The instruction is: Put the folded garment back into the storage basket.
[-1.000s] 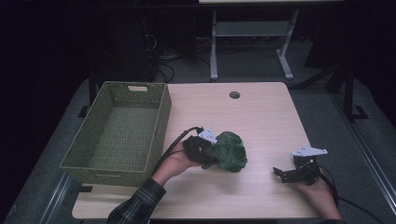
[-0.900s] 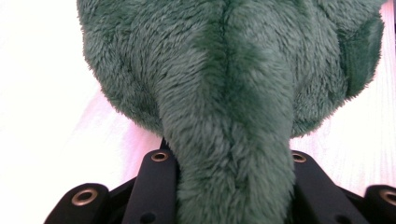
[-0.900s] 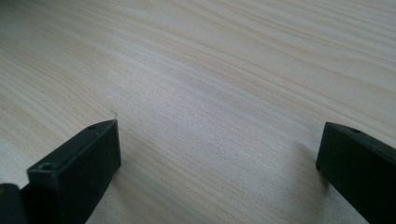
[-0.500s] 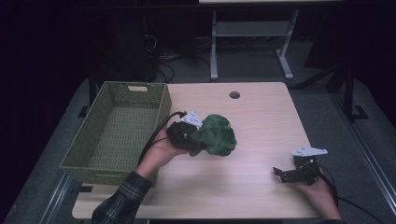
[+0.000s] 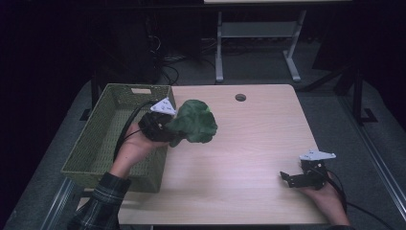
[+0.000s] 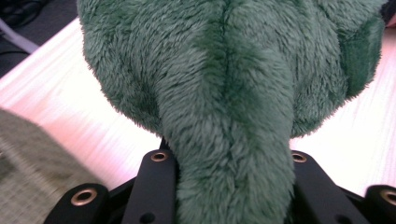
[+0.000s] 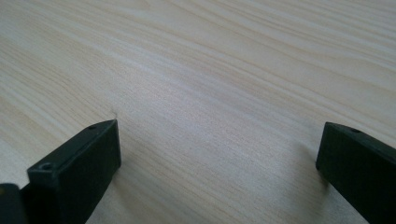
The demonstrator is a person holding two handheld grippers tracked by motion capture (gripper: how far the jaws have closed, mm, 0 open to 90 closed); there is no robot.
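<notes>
High view: left gripper (image 5: 168,125) clamps green plush toy (image 5: 192,122), lifted at the basket (image 5: 95,143)'s 3 o'clock rim, likely for a drop-in.
Left gripper view: jaws pinch a fuzzy dark-green limb.
Right gripper view: right gripper (image 7: 217,154) gapes, parked on table (image 7: 233,70), nothing between jaws.

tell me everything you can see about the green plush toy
The green plush toy is a soft, rounded lump of dark green fuzzy fabric with a seam down its middle and a small pale spot on top. The left gripper is shut on a narrow fold of it, its jaws pressing both sides. It hangs lifted off the table, just beside the woven basket's right rim.
</notes>
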